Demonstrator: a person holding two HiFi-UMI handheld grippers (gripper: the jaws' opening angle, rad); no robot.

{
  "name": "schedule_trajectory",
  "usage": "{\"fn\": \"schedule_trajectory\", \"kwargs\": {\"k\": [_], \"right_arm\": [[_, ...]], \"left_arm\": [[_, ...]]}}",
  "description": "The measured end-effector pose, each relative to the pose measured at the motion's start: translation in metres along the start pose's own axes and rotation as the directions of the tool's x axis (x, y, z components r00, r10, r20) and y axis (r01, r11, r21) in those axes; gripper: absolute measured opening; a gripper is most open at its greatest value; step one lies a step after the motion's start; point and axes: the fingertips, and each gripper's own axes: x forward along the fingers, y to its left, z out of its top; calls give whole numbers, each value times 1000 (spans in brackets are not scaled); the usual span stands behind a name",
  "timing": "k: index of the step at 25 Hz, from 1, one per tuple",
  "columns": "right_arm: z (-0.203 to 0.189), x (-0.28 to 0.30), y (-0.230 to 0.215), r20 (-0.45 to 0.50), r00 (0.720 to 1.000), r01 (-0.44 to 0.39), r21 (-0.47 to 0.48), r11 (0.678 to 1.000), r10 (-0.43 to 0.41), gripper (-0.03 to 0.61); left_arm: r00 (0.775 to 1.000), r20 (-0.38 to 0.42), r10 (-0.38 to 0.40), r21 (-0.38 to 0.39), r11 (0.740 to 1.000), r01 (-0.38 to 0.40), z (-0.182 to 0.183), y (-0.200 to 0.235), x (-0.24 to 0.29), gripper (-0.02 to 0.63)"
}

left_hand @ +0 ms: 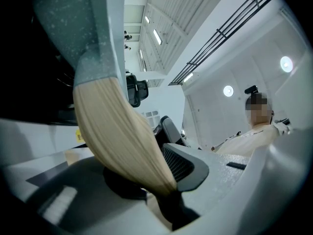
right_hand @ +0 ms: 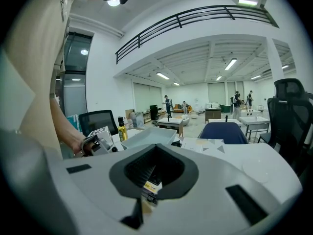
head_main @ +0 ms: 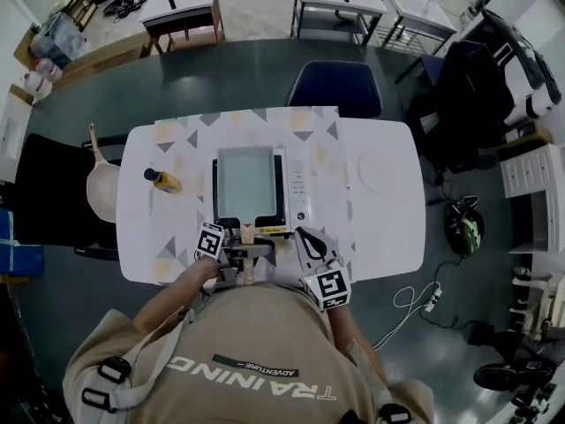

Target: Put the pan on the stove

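Observation:
A grey rectangular pan [head_main: 245,184] rests on the white stove [head_main: 296,193] in the middle of the table, its wooden handle [head_main: 248,234] pointing toward me. My left gripper [head_main: 248,254] is shut on that handle; in the left gripper view the handle [left_hand: 122,136] runs down between the jaws of the left gripper [left_hand: 161,190], with the pan's grey wall [left_hand: 88,28] above. My right gripper [head_main: 305,239] sits just right of the handle at the stove's front edge, shut on nothing. In the right gripper view the right gripper [right_hand: 146,182] faces the pan [right_hand: 146,137].
An oil bottle [head_main: 163,180] stands left of the stove. A white plate [head_main: 388,177] lies on the table's right part. A wooden paddle [head_main: 101,188] rests off the left edge. A blue chair [head_main: 335,87] is at the far side.

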Motion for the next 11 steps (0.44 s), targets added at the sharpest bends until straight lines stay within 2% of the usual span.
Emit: {"fn": "schedule_trajectory", "kwargs": {"k": [11], "right_arm": [[-3,-4,5,0,1000,14,11,1000,-14,3]], "left_arm": [[1000,-18,5,-7,1000,-5,2,-1,-8,101]]}}
